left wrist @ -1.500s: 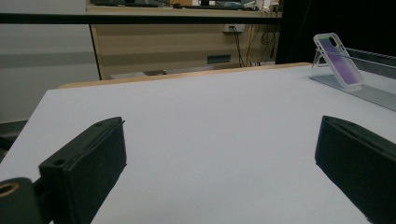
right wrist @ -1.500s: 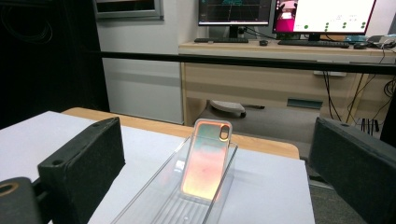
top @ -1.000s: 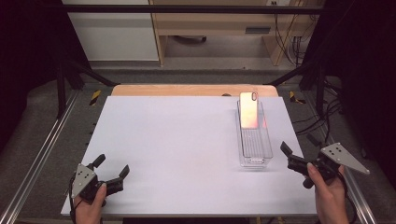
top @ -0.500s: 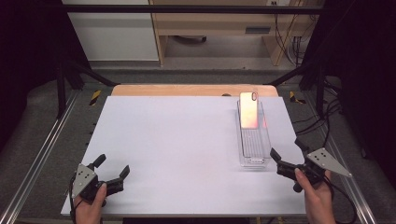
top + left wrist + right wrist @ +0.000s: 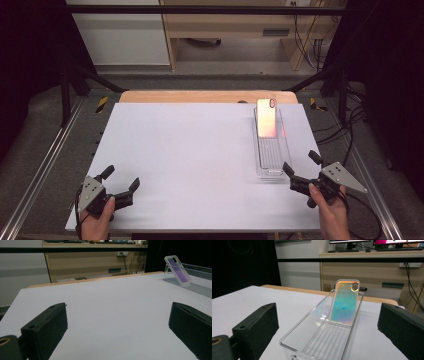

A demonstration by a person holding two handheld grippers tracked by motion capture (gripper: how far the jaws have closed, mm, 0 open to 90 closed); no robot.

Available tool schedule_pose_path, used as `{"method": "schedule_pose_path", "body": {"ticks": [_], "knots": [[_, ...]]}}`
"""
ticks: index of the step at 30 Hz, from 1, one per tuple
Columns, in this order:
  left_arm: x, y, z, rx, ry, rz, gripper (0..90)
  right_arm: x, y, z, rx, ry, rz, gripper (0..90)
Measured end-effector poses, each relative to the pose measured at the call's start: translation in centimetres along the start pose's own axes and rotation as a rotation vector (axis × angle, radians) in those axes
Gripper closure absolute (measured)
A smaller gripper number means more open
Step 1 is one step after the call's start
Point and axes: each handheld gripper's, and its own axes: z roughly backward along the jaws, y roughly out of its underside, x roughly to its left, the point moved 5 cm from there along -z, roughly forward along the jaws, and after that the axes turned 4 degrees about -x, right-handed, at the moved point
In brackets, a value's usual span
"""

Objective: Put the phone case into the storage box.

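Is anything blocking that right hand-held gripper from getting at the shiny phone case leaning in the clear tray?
Only the clear tray itself: its near end wall lies between the open right hand-held gripper and the phone case. Above the rim, nothing visible intervenes.

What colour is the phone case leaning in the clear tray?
The phone case is iridescent: teal at the centre, shading to orange and pink, best seen in the right gripper view.

this was a lab or test room, and the signs were everywhere. the white desk [image 5: 200,150] sat inside a black metal frame [image 5: 210,9], with aluminium rails [image 5: 45,165] running along its sides. loose cables [image 5: 310,45] hung by a plywood bench [image 5: 225,30] at the back, and monitors [image 5: 372,242] with a keyboard [image 5: 342,251] stood on top of it.
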Motion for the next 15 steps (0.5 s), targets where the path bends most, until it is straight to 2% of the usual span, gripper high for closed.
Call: {"method": "schedule_pose_path", "body": {"ticks": [15], "knots": [[-0.1,0.0,0.0,0.000,0.003,0.001,1.7,1.2,1.5,-1.3,0.011,-0.031,0.014,3.0]]}}
